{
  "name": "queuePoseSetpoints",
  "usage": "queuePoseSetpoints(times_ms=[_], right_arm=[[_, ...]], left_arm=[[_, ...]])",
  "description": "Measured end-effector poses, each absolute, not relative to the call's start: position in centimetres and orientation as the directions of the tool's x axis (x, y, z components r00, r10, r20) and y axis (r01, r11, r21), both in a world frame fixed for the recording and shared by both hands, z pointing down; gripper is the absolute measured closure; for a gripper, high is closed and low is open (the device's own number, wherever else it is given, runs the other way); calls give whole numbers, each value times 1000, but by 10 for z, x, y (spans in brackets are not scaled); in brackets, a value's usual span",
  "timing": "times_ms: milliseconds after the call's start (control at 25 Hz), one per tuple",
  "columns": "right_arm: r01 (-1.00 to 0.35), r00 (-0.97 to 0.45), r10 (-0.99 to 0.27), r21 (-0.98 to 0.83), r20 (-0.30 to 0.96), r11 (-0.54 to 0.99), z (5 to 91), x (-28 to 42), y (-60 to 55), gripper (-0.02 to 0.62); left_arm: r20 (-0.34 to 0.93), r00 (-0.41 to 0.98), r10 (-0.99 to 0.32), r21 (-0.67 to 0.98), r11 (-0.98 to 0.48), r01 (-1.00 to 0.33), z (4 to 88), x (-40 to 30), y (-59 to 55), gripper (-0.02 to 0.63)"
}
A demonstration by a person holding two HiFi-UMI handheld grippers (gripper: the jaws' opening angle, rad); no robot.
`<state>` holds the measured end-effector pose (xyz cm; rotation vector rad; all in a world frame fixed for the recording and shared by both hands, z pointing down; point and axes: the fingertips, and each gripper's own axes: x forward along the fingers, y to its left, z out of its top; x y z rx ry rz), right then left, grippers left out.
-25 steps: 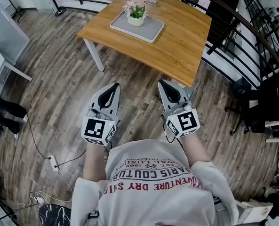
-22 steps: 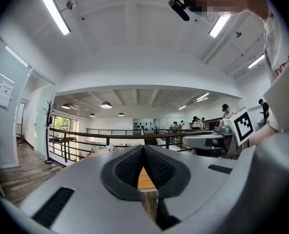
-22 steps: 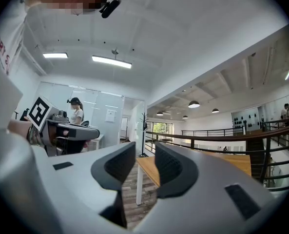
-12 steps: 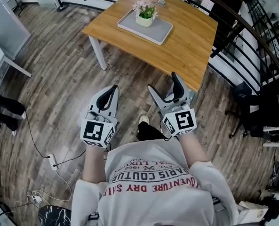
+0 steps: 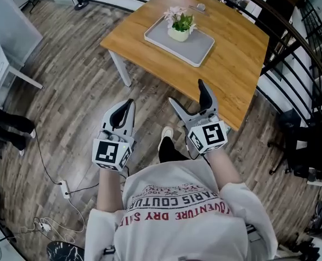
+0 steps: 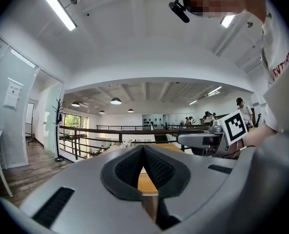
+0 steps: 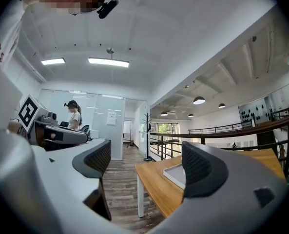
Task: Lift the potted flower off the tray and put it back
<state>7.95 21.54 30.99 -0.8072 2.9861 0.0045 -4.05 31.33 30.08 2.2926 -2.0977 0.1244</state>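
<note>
Two grippers are held out in front of the person, above the wooden floor (image 5: 79, 91) and short of the counter (image 5: 242, 64), so I judge the step in hand to be the approach, with nothing grasped yet. The left gripper (image 5: 128, 103) has its jaws pressed together with nothing between them; its own view shows the ribbed pads meeting in a closed seam. The right gripper (image 5: 187, 91) has jaws that have just been opening and now stand wide apart, and its own view shows only the counter's edge and a corner of the tray beyond the gap, with no object inside it. The potted flower (image 5: 181, 27) stands upright on the grey tray (image 5: 196, 50), towards the tray's far left corner, and the tray lies on the counter well apart from both grippers. With its jaws spread, the right gripper looks to be the one meant for the grasp. The next move, as I read it, calls for carrying that gripper forward over the counter's near edge, keeping it level, and bringing the jaws to either side of the white pot (image 5: 178, 34), below the leaves and blooms, before closing. The pot looks small and light, so a gentle, centred grip should do. The lift should go straight up so the pot clears the tray's raised rim without dragging the tray along.
</note>
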Motion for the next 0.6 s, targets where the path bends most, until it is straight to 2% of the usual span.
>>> queuePoseSetpoints(times_ms=[280, 600], right_arm=[[-510, -858, -510, -21, -54, 860, 306, 46, 90, 145], [-551, -833, -552, -39, -20, 833, 310, 43, -9, 144]], left_arm=[[89, 104, -991, -56, -109, -992, 296, -74, 187, 594], [85, 156, -984, -68, -162, -984, 288, -86, 78, 594]])
